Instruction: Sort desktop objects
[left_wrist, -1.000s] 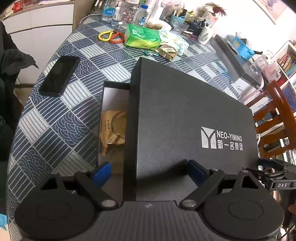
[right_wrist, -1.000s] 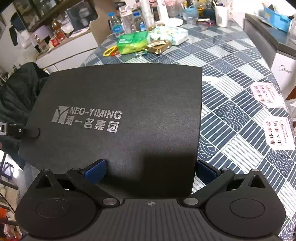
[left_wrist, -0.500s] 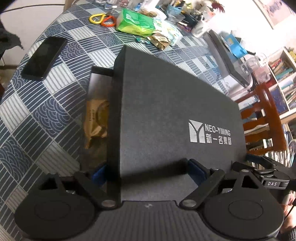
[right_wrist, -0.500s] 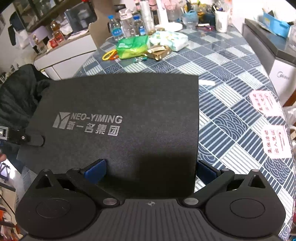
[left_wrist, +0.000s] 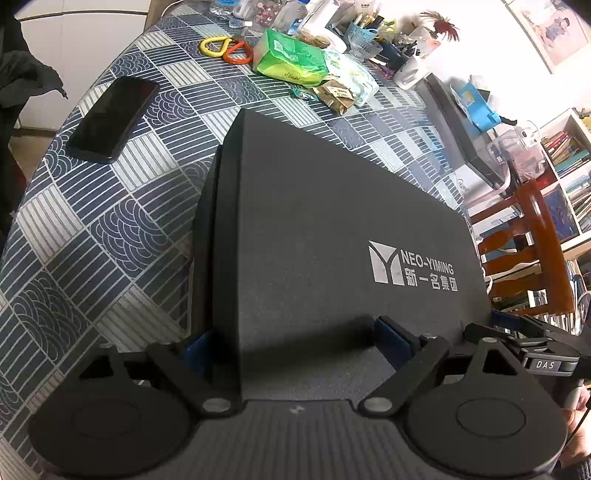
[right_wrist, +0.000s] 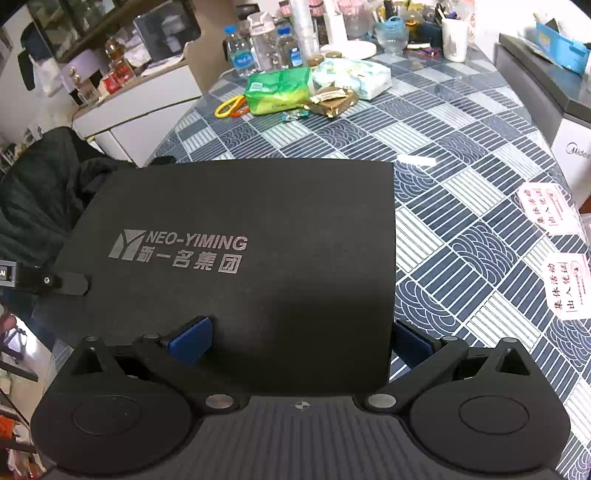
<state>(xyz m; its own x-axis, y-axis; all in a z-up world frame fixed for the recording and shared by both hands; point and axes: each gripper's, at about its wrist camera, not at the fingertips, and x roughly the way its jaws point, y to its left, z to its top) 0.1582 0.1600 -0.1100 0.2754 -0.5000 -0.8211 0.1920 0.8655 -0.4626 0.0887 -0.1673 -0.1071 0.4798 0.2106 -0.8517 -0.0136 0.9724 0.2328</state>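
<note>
A: Why do you hold the box lid (left_wrist: 332, 229) with both claws?

B: It is wide and flat, so you take one near corner each to bring it level onto the box (left_wrist: 202, 236). Your left claw (left_wrist: 291, 341) sits spread across the lid's near left corner; your right claw (right_wrist: 301, 338) sits spread across the near right one. Whether the pads press it, I cannot tell.

A: Where is the lid?

B: In the middle of the worktop (left_wrist: 110, 229), almost square over the box.

A: What does each view add?

B: The left shows the box wall under the lid and a phone (left_wrist: 112, 120). The right shows paper slips (right_wrist: 550, 214) on the right.
</note>
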